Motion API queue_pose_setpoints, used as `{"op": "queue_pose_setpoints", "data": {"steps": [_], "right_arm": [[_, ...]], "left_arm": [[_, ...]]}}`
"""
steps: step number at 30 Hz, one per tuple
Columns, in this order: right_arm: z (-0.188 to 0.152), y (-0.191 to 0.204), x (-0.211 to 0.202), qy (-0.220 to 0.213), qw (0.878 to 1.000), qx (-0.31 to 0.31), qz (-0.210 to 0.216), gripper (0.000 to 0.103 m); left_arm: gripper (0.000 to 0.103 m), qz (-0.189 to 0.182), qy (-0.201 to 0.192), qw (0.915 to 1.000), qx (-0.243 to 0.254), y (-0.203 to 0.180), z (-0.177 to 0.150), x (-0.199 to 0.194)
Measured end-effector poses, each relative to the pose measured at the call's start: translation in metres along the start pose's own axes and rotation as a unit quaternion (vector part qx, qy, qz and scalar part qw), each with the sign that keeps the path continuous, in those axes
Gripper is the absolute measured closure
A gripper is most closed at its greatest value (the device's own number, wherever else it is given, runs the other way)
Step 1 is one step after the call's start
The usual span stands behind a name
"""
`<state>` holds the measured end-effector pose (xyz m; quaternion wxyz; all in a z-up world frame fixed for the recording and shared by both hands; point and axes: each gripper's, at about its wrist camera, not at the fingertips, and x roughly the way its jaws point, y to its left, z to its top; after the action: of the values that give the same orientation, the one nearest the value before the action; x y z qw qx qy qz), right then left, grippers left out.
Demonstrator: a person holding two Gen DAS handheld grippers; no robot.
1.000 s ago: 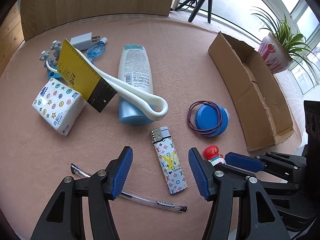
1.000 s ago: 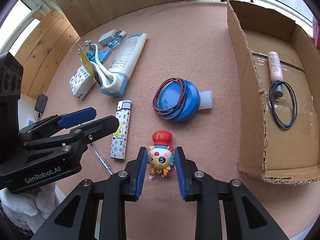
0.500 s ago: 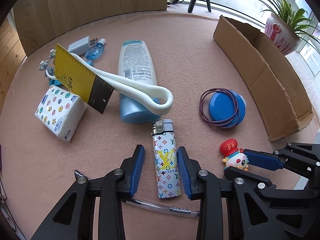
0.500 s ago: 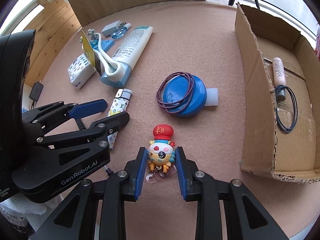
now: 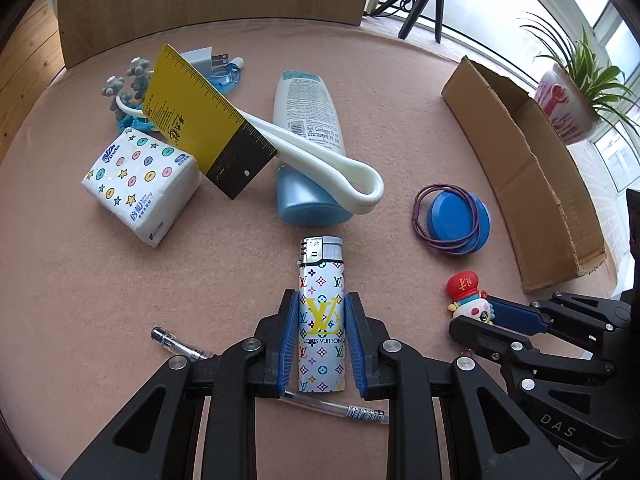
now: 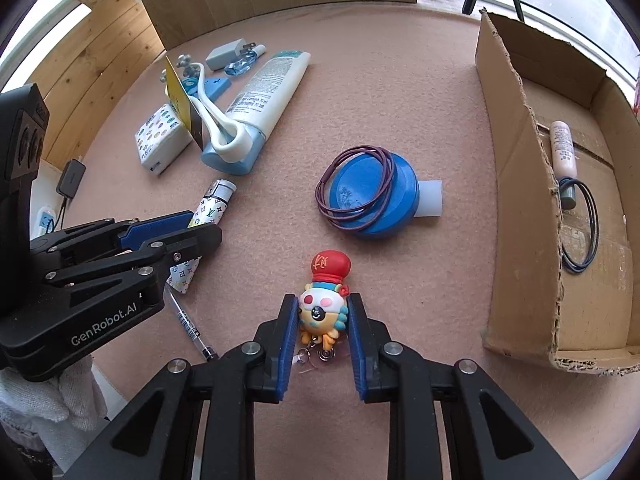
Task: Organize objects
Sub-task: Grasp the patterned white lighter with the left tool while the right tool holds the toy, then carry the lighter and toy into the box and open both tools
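Note:
A lighter (image 5: 321,268) with a coloured monogram print lies on the pink table mat. My left gripper (image 5: 322,296) straddles its lower half, jaws closing, both blue pads against its sides. From the right wrist view, the left gripper (image 6: 200,228) covers most of the lighter (image 6: 214,200). A small toy figure (image 6: 330,266) with a red hat lies just right of it. My right gripper (image 6: 322,299) has its jaws closing, pads pressed on the toy's head. A cardboard box (image 6: 516,184) stands open at the right, holding a small tube (image 6: 562,148) and a black ring (image 6: 580,232).
A blue lid with purple hair bands (image 5: 456,220) lies beyond the toy. Further back are a lotion bottle (image 5: 308,120), a yellow ruler (image 5: 192,108), a tissue pack (image 5: 140,184) and a charger plug (image 6: 226,54). A clear pen (image 5: 180,346) lies under my left gripper. A potted plant (image 5: 564,108) stands behind the box.
My left gripper has slid forward over the lighter and drawn its wide jaws in onto its sides. The right gripper stays on the toy, jaws slightly narrower.

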<state>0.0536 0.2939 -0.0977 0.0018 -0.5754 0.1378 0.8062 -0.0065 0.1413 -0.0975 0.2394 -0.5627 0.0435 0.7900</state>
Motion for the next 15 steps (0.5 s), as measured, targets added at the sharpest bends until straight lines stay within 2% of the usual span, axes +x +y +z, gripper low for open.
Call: {"op": "queue_pose_setpoints", "data": {"steps": [8,15], "right_arm": [[0.0,-0.006,-0.017,-0.023,1.0,0.011,0.008,0.081],[0.007,-0.016,-0.052,-0.066,0.998,0.007,0.006,0.081]], "left_arm": [[0.078,-0.004,-0.023,0.9996,-0.016,0.003,0.003,-0.021],[0.078,-0.002,-0.057,0.9983,-0.006,-0.021,0.021,-0.042]]}}
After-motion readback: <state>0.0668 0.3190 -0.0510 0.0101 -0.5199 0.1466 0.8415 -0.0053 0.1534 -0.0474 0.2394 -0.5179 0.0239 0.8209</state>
